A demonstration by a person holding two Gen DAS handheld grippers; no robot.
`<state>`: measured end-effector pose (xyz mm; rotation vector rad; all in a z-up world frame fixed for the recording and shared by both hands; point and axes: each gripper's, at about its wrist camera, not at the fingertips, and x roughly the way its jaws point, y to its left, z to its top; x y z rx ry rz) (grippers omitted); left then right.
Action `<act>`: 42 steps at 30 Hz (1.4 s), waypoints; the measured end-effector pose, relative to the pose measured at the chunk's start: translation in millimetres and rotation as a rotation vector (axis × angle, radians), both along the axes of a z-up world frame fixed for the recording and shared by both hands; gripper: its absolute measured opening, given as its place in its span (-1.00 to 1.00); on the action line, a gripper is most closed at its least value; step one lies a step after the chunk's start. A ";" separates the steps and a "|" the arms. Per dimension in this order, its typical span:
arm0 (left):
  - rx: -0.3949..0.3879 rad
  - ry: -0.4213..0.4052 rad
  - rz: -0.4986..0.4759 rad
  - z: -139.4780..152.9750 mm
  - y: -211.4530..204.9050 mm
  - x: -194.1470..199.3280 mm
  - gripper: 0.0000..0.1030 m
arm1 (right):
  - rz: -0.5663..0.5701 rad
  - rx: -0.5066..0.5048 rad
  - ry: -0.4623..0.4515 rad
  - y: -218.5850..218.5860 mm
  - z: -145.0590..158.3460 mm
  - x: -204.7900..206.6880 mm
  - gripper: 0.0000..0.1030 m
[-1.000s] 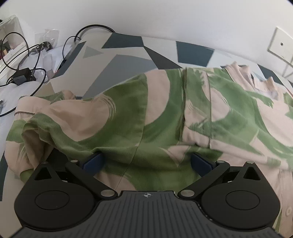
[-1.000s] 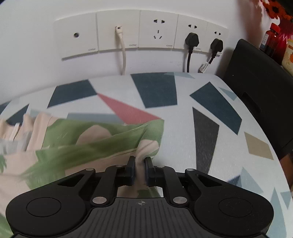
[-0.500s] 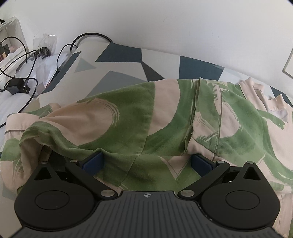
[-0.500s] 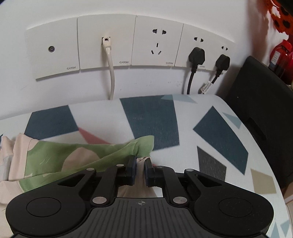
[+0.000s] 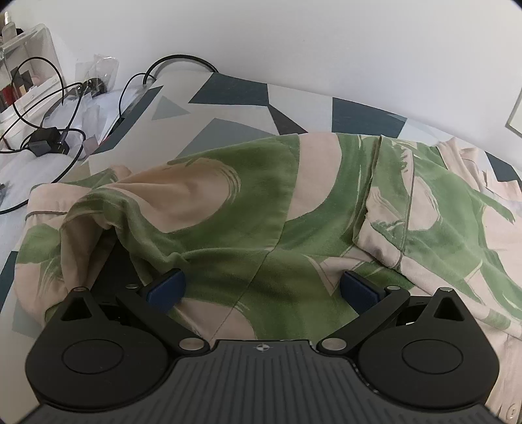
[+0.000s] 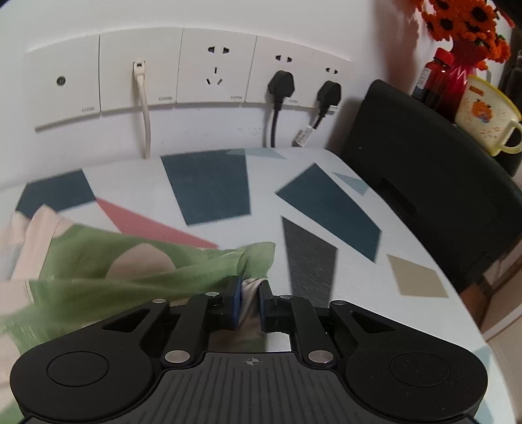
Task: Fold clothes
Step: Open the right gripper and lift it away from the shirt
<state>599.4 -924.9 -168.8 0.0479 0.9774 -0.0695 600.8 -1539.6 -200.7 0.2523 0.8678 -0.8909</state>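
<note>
Fabric fills our right gripper: its jaws pinch a corner of the green-and-beige patterned cloth garment, which trails toward nine o'clock over the geometric-print tablecloth. Our left gripper rests spread wide on the garment, with tangled black cables at ten o'clock.

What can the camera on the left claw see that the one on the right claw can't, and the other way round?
Only the left wrist view shows the tangle of black cables at the table's edge, and the left claw open, its blue pads spread over the spread-out garment. Only the right wrist view shows the wall sockets, two black plugs, the orange flowers, a yellow mug, and the right claw shut on a bunched bit of cloth. Both show the green and pink garment on the patterned tablecloth.
</note>
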 end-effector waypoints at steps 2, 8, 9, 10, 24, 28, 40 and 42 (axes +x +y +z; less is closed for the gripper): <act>-0.001 0.002 -0.010 0.0 0.9 0.1 1.00 | -0.034 0.005 0.007 0.3 1.8 -9.0 -0.20; -0.003 0.000 -0.019 -0.7 1.9 -0.2 1.00 | 0.167 0.022 -0.131 28.9 27.9 10.3 -0.15; -0.002 0.001 -0.019 -0.6 1.6 -0.2 1.00 | 0.230 0.000 -0.122 37.5 27.0 22.9 -0.13; -0.002 0.001 -0.019 -0.7 1.6 -0.2 1.00 | 0.293 -0.032 -0.106 46.6 25.2 36.3 -0.10; -0.004 0.001 0.010 -0.6 1.1 0.3 1.00 | 0.224 0.007 -0.060 18.9 -6.3 77.8 0.17; -0.004 -0.004 0.010 -0.7 1.6 -0.4 1.00 | 0.181 -0.009 -0.050 13.6 -6.3 68.3 0.17; -0.183 0.030 0.005 20.7 39.5 -19.5 0.97 | 0.601 0.092 -0.180 106.7 19.4 120.6 0.41; -0.197 0.026 -0.003 25.5 46.2 -29.3 0.97 | 0.687 0.085 -0.147 131.6 11.3 140.0 0.41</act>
